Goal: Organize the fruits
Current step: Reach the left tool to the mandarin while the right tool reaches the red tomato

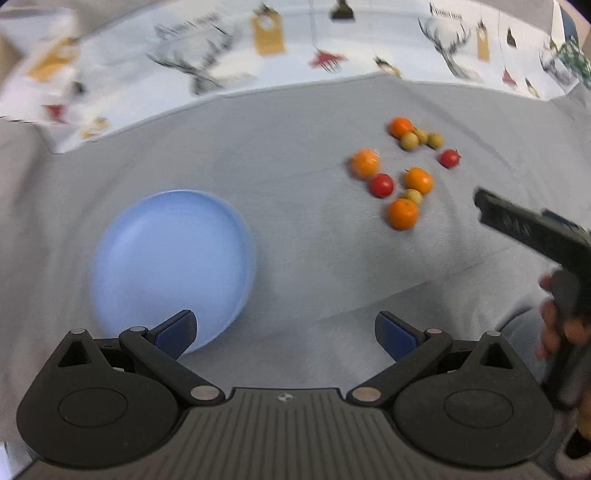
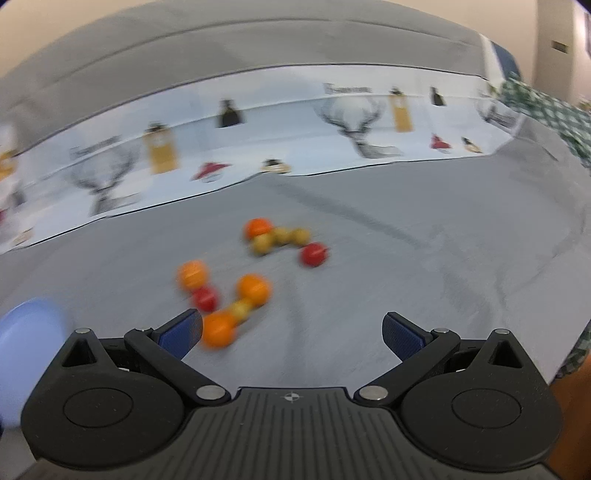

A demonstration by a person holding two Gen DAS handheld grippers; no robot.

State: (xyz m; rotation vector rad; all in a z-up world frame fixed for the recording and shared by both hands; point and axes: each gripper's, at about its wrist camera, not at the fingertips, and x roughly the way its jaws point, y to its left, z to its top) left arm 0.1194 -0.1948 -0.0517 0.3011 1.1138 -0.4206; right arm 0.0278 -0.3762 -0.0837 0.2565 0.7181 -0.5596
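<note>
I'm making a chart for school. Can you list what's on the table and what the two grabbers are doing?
plate: blue plate, nothing on it
oranges: four, nearest one
red fruits: two, one at
yellow-green fruits: four small ones, one at
surface: grey cloth
left gripper: open, holding nothing
right gripper: open, holding nothing, facing the fruits

A home-like tabletop set up for you, not a kitchen counter or a workshop bench

You are working over a grey cloth [image 1: 295, 229] with soft creases; beyond the cloth's far edge lies a printed paper strip [image 1: 332, 48] with antlered deer heads, gift tags and small red figures, past the cloth's right end a green-and-white checked fabric [image 2: 546, 110], and above that a plain cream wall [image 2: 554, 22], blurred
</note>
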